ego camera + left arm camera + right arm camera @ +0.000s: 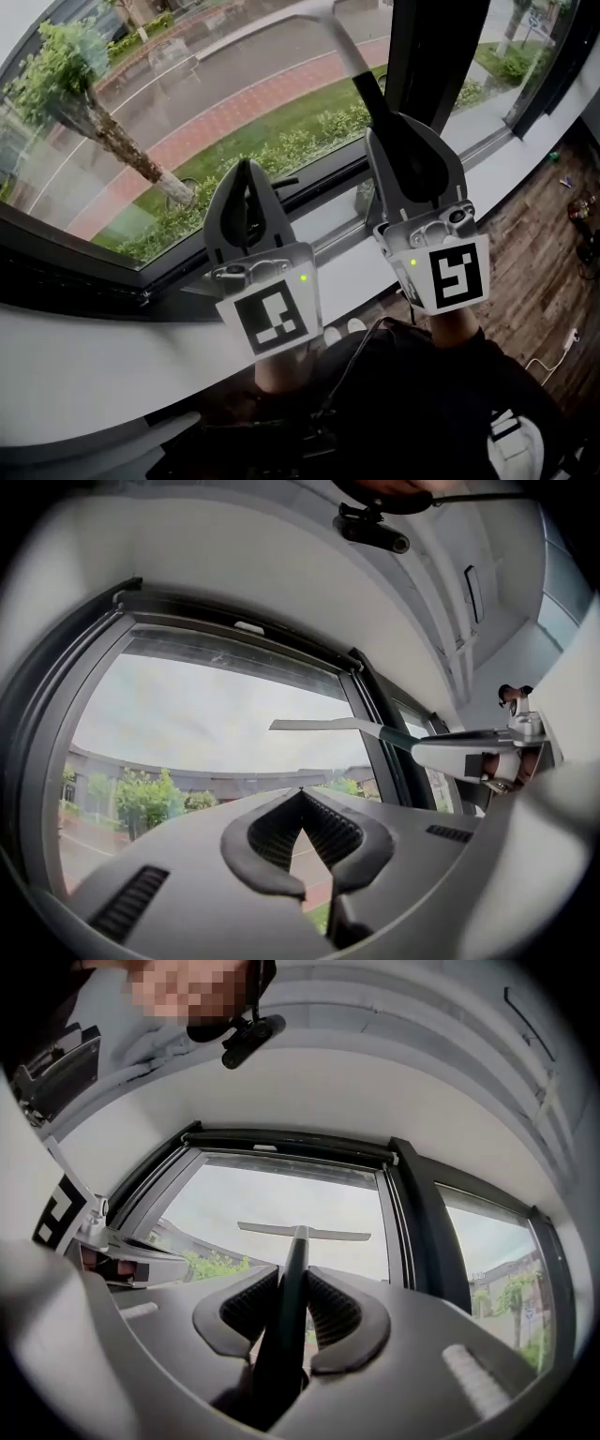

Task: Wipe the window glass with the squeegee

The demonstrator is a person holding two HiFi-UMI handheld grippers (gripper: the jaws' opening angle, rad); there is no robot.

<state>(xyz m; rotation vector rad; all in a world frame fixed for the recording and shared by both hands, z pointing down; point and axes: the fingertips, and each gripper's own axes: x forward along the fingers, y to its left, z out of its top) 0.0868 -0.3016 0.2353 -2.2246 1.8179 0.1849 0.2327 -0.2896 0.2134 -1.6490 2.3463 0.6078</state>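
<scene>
My right gripper (382, 120) (289, 1312) is shut on the dark handle of the squeegee (349, 52) (296, 1260). The handle reaches up from the jaws toward the window glass (187, 94) (281, 1204). In the right gripper view the pale blade (305, 1232) lies crosswise in front of the pane. The left gripper view shows the same squeegee (323, 726) from the side, off to its right. My left gripper (247, 169) (302, 841) is held beside the right one, low before the glass, shut with nothing in it.
A dark vertical mullion (431, 47) divides the panes just right of the squeegee. Below the glass run the dark frame (84, 272) and a white sill (103, 366). Wooden floor (534, 244) with a white cable (553, 352) lies at the right. Outside stands a tree (103, 131).
</scene>
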